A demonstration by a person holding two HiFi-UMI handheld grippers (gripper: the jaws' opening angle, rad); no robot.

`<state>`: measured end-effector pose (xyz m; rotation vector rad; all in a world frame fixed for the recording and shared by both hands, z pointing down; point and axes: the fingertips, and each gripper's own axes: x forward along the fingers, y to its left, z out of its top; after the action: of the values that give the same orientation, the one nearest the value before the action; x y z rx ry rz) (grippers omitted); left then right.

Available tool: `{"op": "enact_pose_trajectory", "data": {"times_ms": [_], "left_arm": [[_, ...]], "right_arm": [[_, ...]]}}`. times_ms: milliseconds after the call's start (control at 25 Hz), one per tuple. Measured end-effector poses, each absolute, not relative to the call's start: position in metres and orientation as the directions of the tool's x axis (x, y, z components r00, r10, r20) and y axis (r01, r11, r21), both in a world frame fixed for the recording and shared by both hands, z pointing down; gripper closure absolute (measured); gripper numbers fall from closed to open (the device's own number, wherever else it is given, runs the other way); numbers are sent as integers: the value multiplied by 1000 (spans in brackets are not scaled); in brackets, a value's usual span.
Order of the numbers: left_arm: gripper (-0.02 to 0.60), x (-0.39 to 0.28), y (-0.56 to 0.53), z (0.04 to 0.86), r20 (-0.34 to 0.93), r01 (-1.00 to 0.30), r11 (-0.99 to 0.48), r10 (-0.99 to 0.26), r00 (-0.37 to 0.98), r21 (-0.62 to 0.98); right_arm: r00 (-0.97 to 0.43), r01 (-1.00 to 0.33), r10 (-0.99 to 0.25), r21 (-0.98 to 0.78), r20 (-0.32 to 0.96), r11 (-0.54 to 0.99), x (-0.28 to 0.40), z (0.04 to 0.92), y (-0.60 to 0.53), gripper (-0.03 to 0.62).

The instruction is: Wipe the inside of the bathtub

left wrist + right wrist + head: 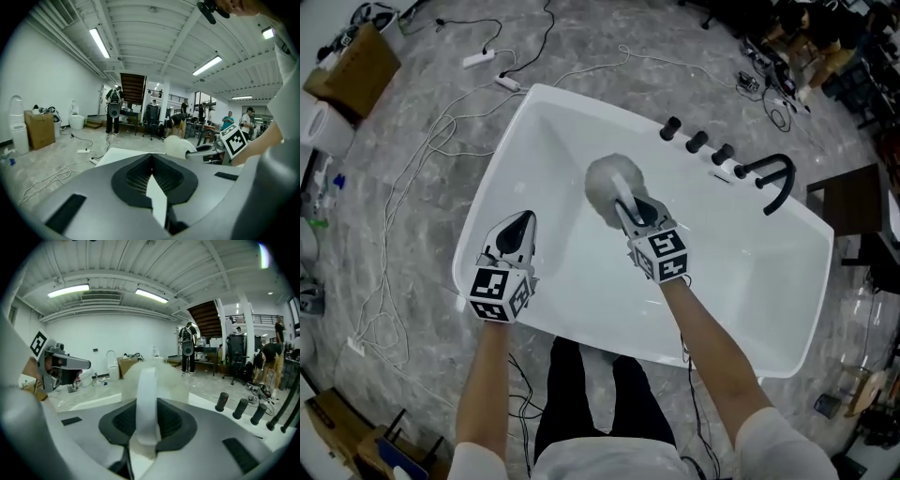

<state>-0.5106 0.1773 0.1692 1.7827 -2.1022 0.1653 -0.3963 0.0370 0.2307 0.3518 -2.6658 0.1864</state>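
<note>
The white bathtub (750,281) sits on the floor (581,28) w/ a fluffy duster (611,183) inside nr its far wall, handle squeezed in the right gripper (636,212), lots of bare tub to the right, & the left gripper (517,231), jaws together & empty, by the left rim.

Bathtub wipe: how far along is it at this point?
Done: nothing provable; the bathtub looks evenly white, with no wiped patch to tell apart. In hand: the right gripper is shut on a fluffy duster, its head low inside the tub. The left gripper is shut, empty, over the tub's left end. Left: unclear how much of the inside.
</note>
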Motion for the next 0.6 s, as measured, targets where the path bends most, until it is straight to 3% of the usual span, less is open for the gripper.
{"op": "enact_pose_trajectory", "data": {"times_ms": [280, 600], "left_arm": [[571, -559, 140, 215, 335, -973, 144, -939, -77, 181], [571, -598, 100, 277, 304, -979, 91, -952, -31, 184]], "right_arm": [[-835, -417, -345, -83, 428, 905, -469, 275, -6, 500], [-796, -287, -308, 124, 521, 950, -546, 358, -24, 500]]}}
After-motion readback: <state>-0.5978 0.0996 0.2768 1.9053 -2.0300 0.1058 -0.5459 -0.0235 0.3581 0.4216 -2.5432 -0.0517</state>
